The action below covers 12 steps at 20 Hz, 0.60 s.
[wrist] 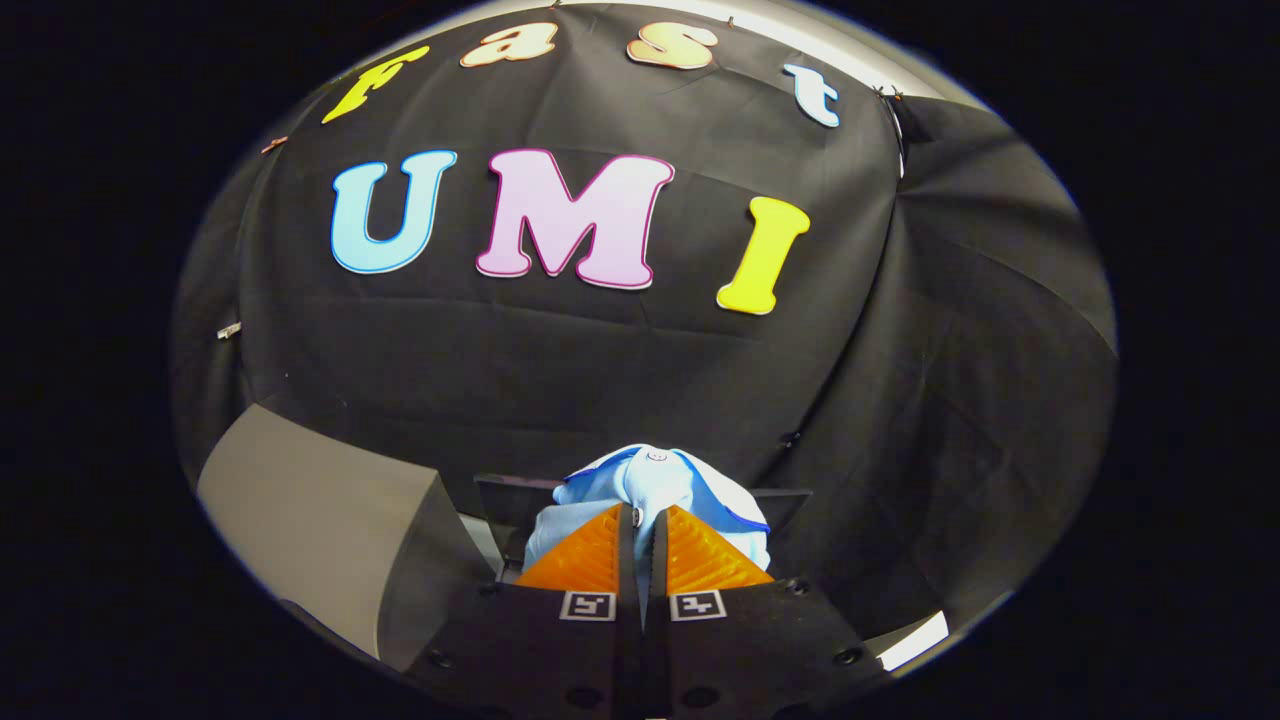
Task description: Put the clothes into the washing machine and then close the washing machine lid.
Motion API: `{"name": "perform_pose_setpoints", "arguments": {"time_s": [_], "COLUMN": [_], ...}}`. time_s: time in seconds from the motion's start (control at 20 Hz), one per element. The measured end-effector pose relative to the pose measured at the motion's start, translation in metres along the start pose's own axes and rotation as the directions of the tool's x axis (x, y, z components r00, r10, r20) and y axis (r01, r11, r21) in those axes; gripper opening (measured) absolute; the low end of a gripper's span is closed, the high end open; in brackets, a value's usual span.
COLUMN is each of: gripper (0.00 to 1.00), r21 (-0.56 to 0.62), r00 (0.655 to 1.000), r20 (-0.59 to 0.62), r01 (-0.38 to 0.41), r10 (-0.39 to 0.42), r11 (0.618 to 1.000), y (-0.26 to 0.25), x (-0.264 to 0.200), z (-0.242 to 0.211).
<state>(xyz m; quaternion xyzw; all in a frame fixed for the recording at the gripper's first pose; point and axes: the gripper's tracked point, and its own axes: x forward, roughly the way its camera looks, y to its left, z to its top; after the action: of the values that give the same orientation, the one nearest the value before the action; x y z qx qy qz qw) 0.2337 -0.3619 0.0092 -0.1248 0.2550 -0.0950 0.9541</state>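
One black cloth wall takes up most of the scene, hanging in folds far behind everything else. Left of the fingers and nearer than the wall stands a grey box-like shape with a flat pale face and a darker side; whether it is the washing machine or its lid cannot be told. Behind the cloth bundle, a dark panel shows at either side of it. The gripper has its two fingers drawn almost together, clamped on a piece of light blue clothing with darker blue trim. The garment bunches up just past the fingertips and spills down on both sides of them, held up in front of the wall.
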Motion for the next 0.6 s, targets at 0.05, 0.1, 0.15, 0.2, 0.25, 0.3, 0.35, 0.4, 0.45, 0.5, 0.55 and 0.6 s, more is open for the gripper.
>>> {"name": "perform_pose_setpoints", "arguments": {"time_s": [0.05,0.1,0.15,0.2,0.25,0.3,0.35,0.4,0.45,0.5,0.55,0.6], "gripper": [0.05,0.05,0.05,0.05,0.05,0.05,0.05,0.05,0.05,0.05,0.05,0.05], "r21": [0.0,-0.001,-0.002,-0.006,-0.009,-0.014,-0.017,-0.019,-0.022,-0.025,-0.029,-0.033], "r00": [1.0,1.0,0.999,0.999,0.998,0.998,0.998,0.998,0.997,0.996,0.996,0.995], "r20": [-0.012,-0.022,-0.034,-0.045,-0.057,-0.059,-0.06,-0.07,-0.077,-0.088,-0.091,-0.103], "r01": [0.0,0.0,0.003,0.001,-0.004,-0.009,-0.009,-0.005,-0.007,-0.005,-0.012,-0.01], "r10": [0.0,0.0,-0.003,-0.001,0.004,0.008,0.007,0.004,0.005,0.002,0.01,0.007], "r11": [1.0,1.0,1.0,1.0,1.0,1.0,1.0,1.0,1.0,1.0,1.0,0.999], "y": [-0.002,-0.003,-0.005,-0.007,-0.007,-0.007,-0.007,-0.009,-0.009,-0.01,-0.009,-0.009], "x": [0.003,0.006,0.008,0.013,0.016,0.018,0.02,0.024,0.027,0.03,0.032,0.035], "z": [-0.011,-0.021,-0.032,-0.042,-0.053,-0.062,-0.069,-0.078,-0.087,-0.096,-0.104,-0.115]}}
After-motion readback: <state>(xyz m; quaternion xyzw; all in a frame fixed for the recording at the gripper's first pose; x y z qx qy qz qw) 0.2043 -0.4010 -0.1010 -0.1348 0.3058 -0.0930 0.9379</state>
